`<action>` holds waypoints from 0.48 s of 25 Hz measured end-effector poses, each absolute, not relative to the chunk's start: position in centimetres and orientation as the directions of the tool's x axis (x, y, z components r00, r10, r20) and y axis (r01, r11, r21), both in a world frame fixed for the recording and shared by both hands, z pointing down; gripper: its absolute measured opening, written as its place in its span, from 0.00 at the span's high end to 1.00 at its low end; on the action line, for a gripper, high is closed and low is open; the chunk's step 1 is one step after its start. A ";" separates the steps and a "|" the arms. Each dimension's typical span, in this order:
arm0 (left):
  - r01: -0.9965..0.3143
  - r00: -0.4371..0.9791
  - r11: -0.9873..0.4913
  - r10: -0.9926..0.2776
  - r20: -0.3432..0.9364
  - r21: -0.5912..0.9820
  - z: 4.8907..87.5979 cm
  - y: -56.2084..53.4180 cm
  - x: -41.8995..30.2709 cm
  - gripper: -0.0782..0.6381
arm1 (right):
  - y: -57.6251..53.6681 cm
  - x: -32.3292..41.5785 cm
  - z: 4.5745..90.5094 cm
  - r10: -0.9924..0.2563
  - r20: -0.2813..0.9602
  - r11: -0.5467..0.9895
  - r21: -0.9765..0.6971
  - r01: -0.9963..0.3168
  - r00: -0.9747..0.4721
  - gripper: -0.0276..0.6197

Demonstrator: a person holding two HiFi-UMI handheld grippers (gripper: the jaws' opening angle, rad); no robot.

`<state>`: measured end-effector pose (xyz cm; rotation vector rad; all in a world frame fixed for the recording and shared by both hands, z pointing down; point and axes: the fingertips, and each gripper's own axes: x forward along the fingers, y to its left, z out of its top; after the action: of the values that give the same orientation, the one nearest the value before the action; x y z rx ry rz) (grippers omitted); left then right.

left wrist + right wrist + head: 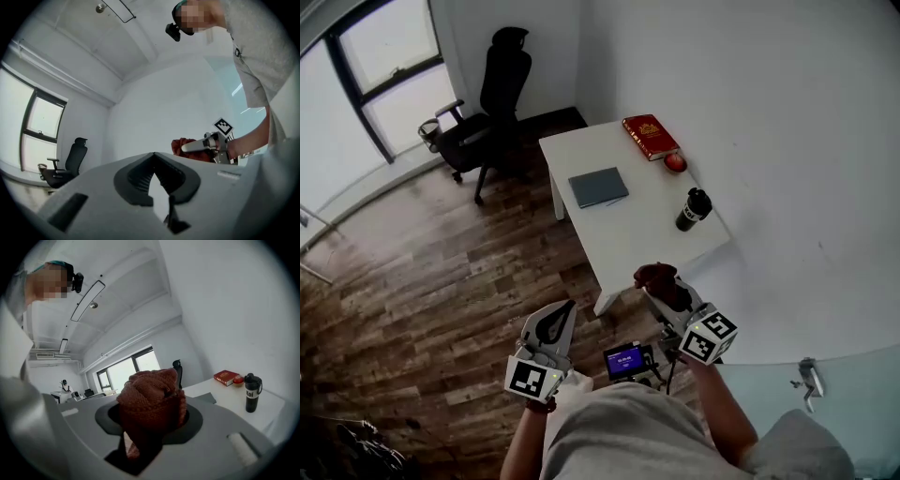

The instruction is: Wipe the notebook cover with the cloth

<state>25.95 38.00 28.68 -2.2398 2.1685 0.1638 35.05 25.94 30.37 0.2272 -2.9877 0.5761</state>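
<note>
A grey notebook [598, 187] lies flat on the white table [642, 239], some way ahead of both grippers; in the right gripper view it shows as a grey slab [205, 398] behind the cloth. My right gripper [664, 284] is shut on a bunched dark red cloth [152, 397], held in the air off the table's near corner. The cloth [654, 275] bulges above the jaws. My left gripper [563, 309] is shut with nothing in it, over the wooden floor to the left of the right one. In the left gripper view the cloth [180, 145] and the right gripper [199, 146] show ahead.
A red book [650, 136], a small red round object [675, 162] and a black bottle [694, 208] stand along the table's wall side. A black office chair [490, 98] is beyond the table by the window. A small device with a blue screen [627, 360] hangs at the person's chest.
</note>
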 end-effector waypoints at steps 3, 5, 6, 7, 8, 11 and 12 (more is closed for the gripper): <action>-0.998 0.052 -0.054 -0.996 -0.071 0.028 30.0 39.0 21.9 0.89 | 25.3 30.9 30.6 -0.158 0.132 0.916 -0.351 -0.195 -0.979 0.69; -0.997 0.074 -0.075 -0.996 -0.059 0.016 30.7 39.0 19.6 0.89 | 24.6 28.7 30.7 -0.183 0.146 0.918 -0.328 -0.222 -0.972 0.68; -0.996 0.084 -0.085 -0.995 -0.058 0.018 31.0 38.9 18.6 0.89 | 24.3 27.8 30.8 -0.196 0.157 0.916 -0.323 -0.238 -0.968 0.68; -0.995 0.094 -0.095 -0.994 -0.060 0.020 31.1 38.8 17.7 0.88 | 24.0 27.0 30.9 -0.206 0.168 0.913 -0.323 -0.251 -0.964 0.68; -0.994 0.103 -0.104 -0.993 -0.060 0.020 31.3 38.6 16.8 0.88 | 23.7 26.3 31.1 -0.214 0.176 0.910 -0.323 -0.262 -0.961 0.68; -0.992 0.128 -0.129 -0.991 -0.048 0.014 32.2 37.6 14.7 0.85 | 22.2 24.2 31.8 -0.240 0.187 0.911 -0.294 -0.288 -0.953 0.68; -0.990 0.138 -0.139 -0.989 -0.043 0.010 32.6 37.1 14.1 0.85 | 21.6 23.5 32.1 -0.253 0.186 0.913 -0.279 -0.298 -0.949 0.68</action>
<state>14.10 37.10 32.56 -2.3542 2.0475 0.0602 23.49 21.61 32.09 0.4239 -2.9288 0.4613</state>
